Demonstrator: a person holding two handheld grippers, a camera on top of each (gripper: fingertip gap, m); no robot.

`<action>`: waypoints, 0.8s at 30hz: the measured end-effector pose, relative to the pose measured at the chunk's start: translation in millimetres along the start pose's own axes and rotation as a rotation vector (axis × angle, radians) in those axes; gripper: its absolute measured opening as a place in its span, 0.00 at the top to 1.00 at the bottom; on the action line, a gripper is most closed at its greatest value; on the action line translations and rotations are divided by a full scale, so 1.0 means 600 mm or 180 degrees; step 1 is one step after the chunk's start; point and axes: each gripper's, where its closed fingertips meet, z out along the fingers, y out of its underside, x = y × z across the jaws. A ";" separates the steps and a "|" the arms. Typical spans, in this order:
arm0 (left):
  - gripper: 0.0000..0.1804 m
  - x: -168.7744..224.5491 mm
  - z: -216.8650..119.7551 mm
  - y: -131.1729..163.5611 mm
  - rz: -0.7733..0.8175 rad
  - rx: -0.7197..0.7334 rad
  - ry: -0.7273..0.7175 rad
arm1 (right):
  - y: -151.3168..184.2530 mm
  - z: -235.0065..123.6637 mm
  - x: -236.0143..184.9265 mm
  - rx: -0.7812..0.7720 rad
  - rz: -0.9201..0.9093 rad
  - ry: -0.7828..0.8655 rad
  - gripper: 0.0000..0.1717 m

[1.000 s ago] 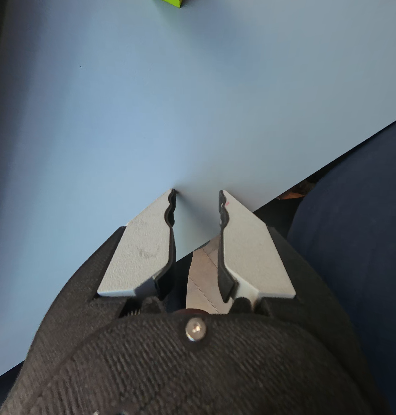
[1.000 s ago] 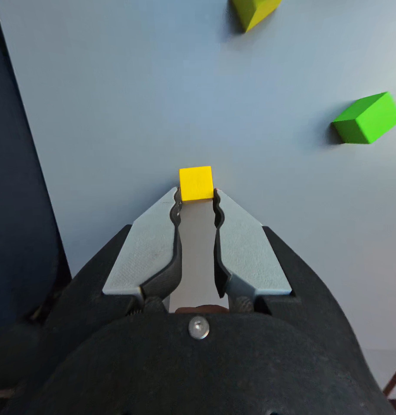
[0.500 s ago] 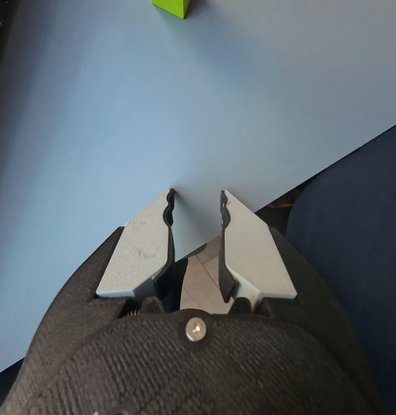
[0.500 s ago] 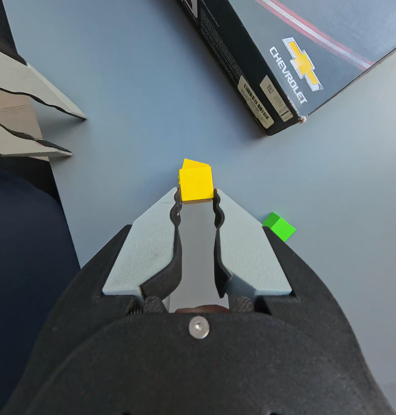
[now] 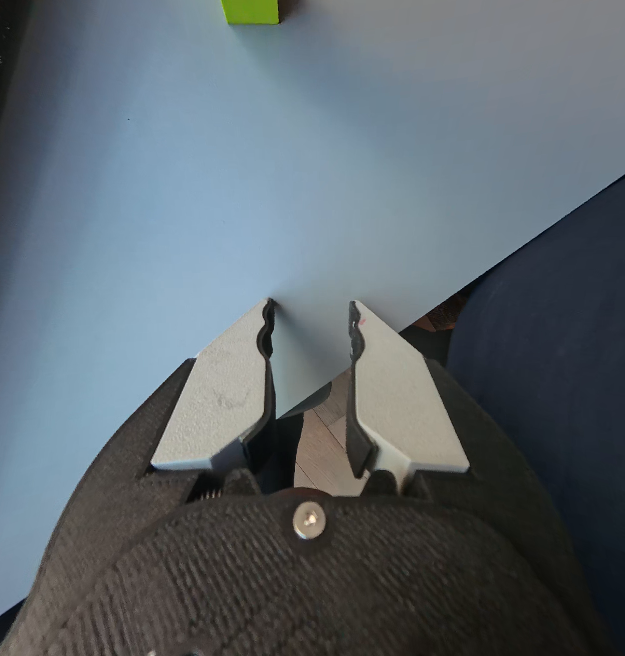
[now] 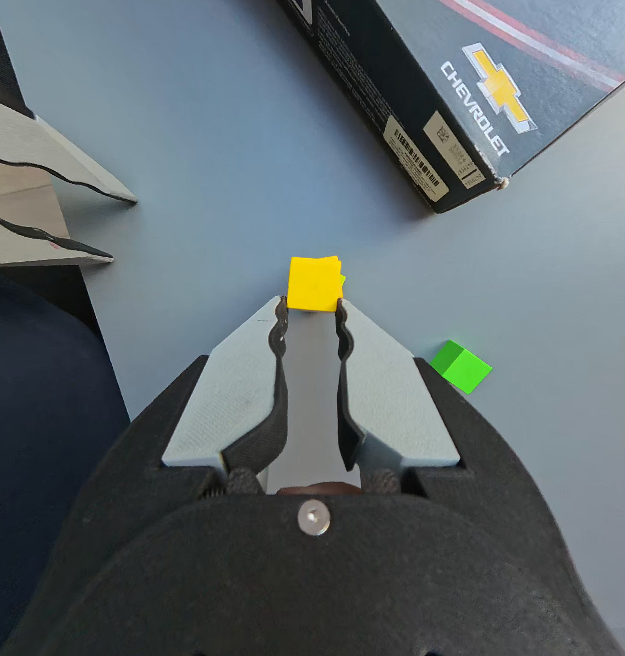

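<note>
A yellow cube [image 6: 314,284] with flat, matte faces is clamped between the fingertips of the right gripper [image 6: 313,306], both pads pressed on its sides. It is held over another yellow block and a sliver of lime green on the blue-grey table [image 6: 204,149], near its left edge. The left gripper [image 5: 311,309] is spread apart, bare, by that edge. A green cube [image 6: 460,365] and a black printed box [image 6: 481,88] lie nearby.
</note>
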 end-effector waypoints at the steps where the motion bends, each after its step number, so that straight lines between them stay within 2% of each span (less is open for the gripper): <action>1: 0.78 0.000 0.000 0.000 0.0017 0.0004 0.0004 | -0.002 0.000 0.000 -0.0008 -0.0001 0.0013 0.86; 5: 0.78 0.000 0.000 0.001 0.0096 0.0019 0.0026 | 0.002 0.008 0.002 -0.0127 0.0033 0.0020 0.85; 8: 0.78 0.000 -0.001 0.002 0.0124 0.0034 0.0045 | 0.010 0.014 0.005 -0.0201 0.0084 0.0061 0.79; 17: 0.76 0.003 -0.001 0.003 0.0192 0.0115 0.0100 | 0.034 -0.015 -0.014 0.0131 0.0336 0.0068 0.76; 21: 0.75 0.004 -0.002 0.004 0.0227 0.0133 0.0120 | 0.075 -0.036 0.006 0.0308 0.0768 0.0278 0.77; 24: 0.75 0.005 -0.002 0.005 0.0284 0.0151 0.0117 | 0.122 -0.038 0.045 0.0254 0.1172 0.0507 0.75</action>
